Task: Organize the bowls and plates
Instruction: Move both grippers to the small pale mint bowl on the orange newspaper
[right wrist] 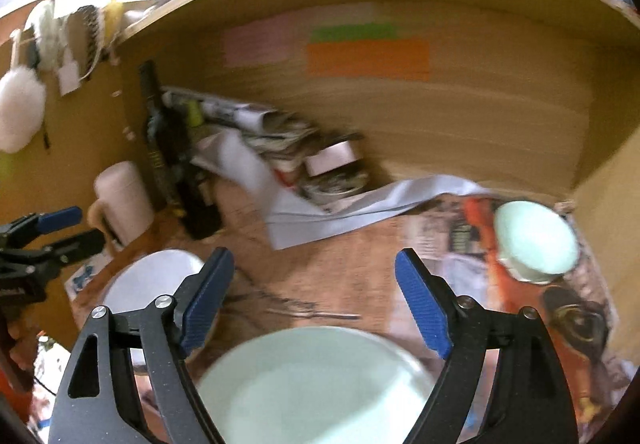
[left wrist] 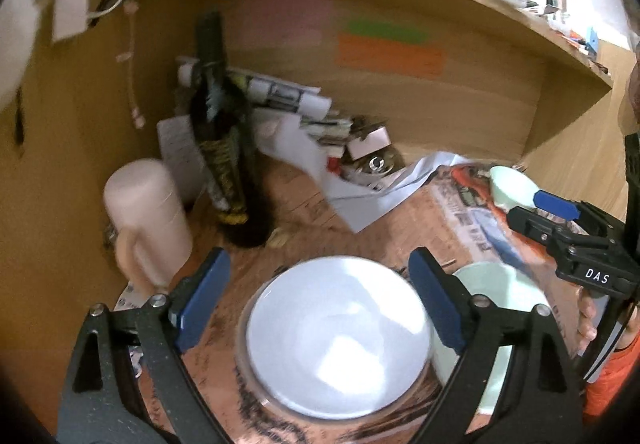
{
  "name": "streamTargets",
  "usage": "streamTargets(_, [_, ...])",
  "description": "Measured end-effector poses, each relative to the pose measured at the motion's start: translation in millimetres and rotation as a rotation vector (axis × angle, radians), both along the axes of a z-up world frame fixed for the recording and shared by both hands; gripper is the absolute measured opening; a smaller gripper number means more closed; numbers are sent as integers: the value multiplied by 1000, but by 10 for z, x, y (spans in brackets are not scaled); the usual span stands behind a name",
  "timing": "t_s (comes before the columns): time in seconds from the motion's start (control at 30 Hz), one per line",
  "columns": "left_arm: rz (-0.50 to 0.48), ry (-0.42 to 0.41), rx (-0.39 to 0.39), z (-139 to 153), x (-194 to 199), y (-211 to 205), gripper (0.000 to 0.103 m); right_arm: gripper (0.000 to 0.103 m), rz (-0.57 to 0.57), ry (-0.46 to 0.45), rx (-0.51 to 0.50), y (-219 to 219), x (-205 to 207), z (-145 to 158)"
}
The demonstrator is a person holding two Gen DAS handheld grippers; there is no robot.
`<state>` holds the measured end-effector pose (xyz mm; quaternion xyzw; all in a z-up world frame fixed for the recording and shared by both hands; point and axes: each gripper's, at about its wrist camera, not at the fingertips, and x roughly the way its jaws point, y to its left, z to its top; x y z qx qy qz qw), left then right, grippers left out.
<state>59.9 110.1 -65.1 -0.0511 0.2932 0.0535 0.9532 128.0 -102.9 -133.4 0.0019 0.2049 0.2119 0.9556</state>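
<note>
**deskrat:** So, going left to right across the wooden desk [left wrist: 304, 203]: pink lidded mug [left wrist: 146, 219] at the far left, then the white bowl [left wrist: 340, 336], then a pale green plate [right wrist: 316, 384] right beside it, and a small mint bowl [right wrist: 536, 240] well apart at the far right, sitting on a newspaper [right wrist: 452, 240]. How would you grab these?

**umi_fan:** Both tools are let go at the moment. The left gripper [left wrist: 320, 300] hangs over the white bowl with its blue pads spread wider than the rim and nothing pinched. The right gripper [right wrist: 316, 300] is spread too, above the green plate's far edge, empty.

**deskrat:** Handling guess?

**umi_fan:** They look like glazed ceramic, so stiff, a bit heavy, slick, and chippable if knocked together. I'd pinch the rim, one pad inside and one outside, not squeeze across the full width. The plate is flat, so only its edge gives you any bite.

**deskrat:** Orientation?

**umi_fan:** White bowl and plate sit mouth-up, so their axis runs straight up. They're round, so there's no long axis and any rim angle works. The mint bowl looks tipped, its opening leaning toward the camera, though motion blur makes that hard to call. I'd square it up before nesting it.
</note>
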Motion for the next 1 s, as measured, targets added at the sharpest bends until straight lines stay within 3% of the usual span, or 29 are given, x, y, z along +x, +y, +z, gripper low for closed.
streamTargets(0.5, [-135,61,9,-40,971,-772,94,84,-308,46,-55,-1209,492,-143])
streamTargets(1.0, [-220,257,24,-276,1973,-1272,94,81,-452,284,-54,-1818,1522,-631])
